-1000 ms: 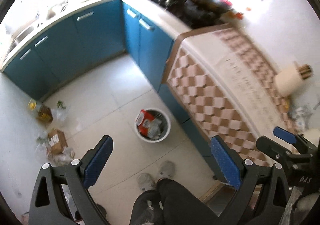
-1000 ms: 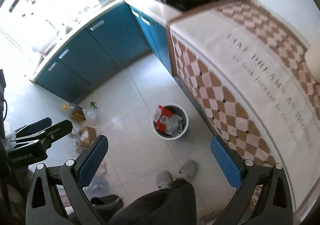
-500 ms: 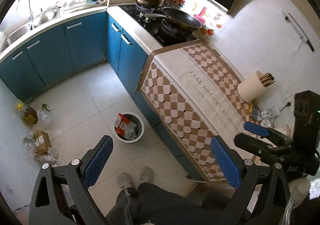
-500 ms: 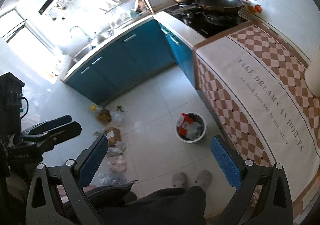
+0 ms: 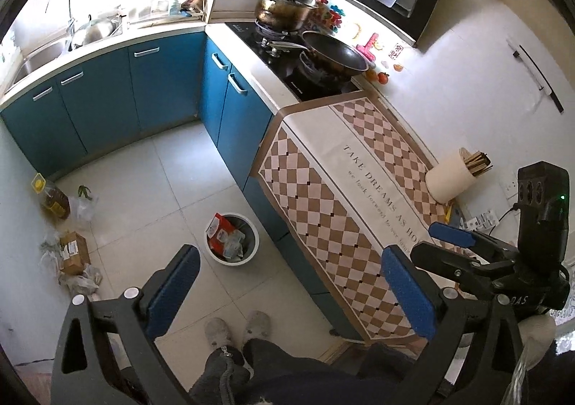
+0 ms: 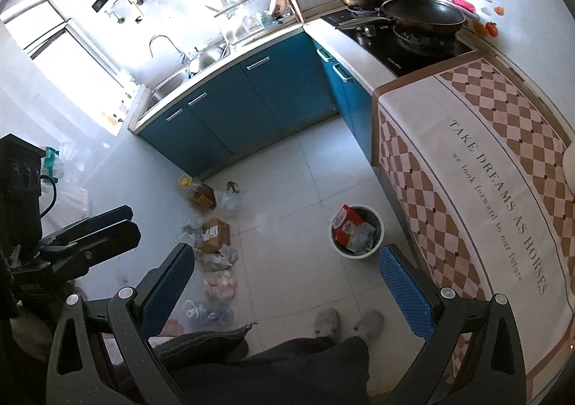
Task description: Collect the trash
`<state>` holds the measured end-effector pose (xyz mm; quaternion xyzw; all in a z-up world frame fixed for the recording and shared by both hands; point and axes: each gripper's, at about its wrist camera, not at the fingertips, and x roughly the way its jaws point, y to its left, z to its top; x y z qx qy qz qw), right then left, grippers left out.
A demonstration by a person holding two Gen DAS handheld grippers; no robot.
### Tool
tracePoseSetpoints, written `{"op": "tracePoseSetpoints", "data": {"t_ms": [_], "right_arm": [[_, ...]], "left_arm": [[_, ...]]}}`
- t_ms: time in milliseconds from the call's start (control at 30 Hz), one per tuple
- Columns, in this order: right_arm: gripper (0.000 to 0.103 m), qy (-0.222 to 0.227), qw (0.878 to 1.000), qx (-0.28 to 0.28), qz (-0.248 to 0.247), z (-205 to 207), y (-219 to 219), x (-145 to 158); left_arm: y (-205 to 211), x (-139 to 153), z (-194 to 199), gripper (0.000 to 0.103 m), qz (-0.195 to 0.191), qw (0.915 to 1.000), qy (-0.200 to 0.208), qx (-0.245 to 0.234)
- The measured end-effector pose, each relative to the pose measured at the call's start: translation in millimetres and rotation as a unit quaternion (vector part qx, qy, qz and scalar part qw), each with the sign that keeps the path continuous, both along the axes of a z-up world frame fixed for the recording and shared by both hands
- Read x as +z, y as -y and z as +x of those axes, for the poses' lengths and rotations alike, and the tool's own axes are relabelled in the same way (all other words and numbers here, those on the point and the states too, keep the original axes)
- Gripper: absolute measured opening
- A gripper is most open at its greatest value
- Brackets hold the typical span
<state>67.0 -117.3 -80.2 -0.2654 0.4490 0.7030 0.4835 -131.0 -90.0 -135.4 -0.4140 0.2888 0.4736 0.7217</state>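
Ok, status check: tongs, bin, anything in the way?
Left tongs open, empty. Right tongs open, empty. Trash bin on floor, partly filled. Cardboard box and plastic bags loose by wall; no obstruction seen.

Both grippers raised higher; trash bin (image 5: 232,239) now smaller, farther below; stove, sink entered view.

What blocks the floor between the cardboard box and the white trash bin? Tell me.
Nothing visible does. Bare tile lies between the cardboard box and the white trash bin; the other bags sit beside the box, off that path.
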Motion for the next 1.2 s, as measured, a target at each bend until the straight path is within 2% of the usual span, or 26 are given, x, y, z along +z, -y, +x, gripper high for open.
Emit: {"op": "tracePoseSetpoints", "data": {"t_ms": [567,1200], "right_arm": [[0.103,-0.002,1.0,0.016,-0.021,-8.1,-8.6,-12.7],[0.103,-0.004,0.999,0.022,-0.025,-8.8,-5.5,-14.2]], "left_arm": [[2.3,-12.8,-0.9,0.103,-0.025,0.9997,-0.002,0.001],[1.6,-13.5,-4.5,0.103,-0.025,0.9997,0.0,-0.002]]}}
